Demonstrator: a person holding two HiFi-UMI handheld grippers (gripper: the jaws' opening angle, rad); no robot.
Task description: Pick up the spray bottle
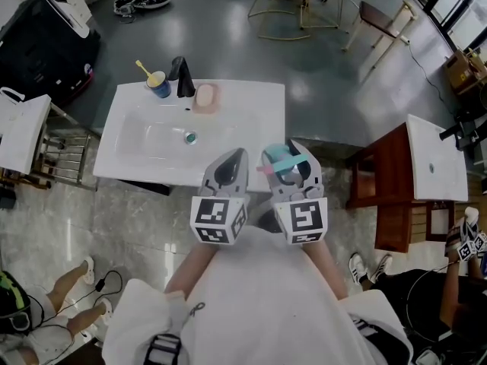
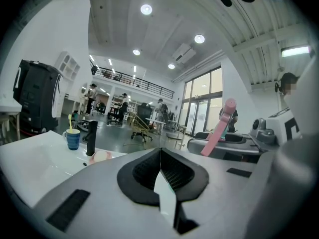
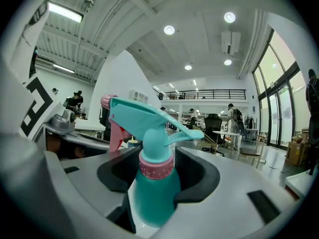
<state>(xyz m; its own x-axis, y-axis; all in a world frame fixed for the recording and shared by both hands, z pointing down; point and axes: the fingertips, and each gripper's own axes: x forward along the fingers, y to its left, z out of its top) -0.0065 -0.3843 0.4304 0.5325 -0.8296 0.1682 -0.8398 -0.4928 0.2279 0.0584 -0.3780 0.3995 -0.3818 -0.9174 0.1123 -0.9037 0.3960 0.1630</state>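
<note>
**Right gripper view: teal spray bottle clamped in the right tongs**

Right gripper view shows the right tongs point(image 3: 158, 180) closed on the spray bottle point(image 3: 153, 195). Their dark pads press its teal body from both sides. The pink collar and teal nozzle stand upright above the jaws, with the pink trigger at 11 o'clock of the collar.

Left gripper view shows the left tongs point(image 2: 160, 176) with jaws together and nothing between them. The bottle's pink trigger rises at 2 o'clock.

Only the head view places both tongs side by side over the 5 o'clock corner of a white washbasin point(image 1: 137, 147), with the bottle at 3 o'clock of the left tongs. A blue cup point(image 1: 159, 87), black tap point(image 1: 183, 78) and pink soap dish point(image 1: 206, 97) line the basin's far rim.
</note>
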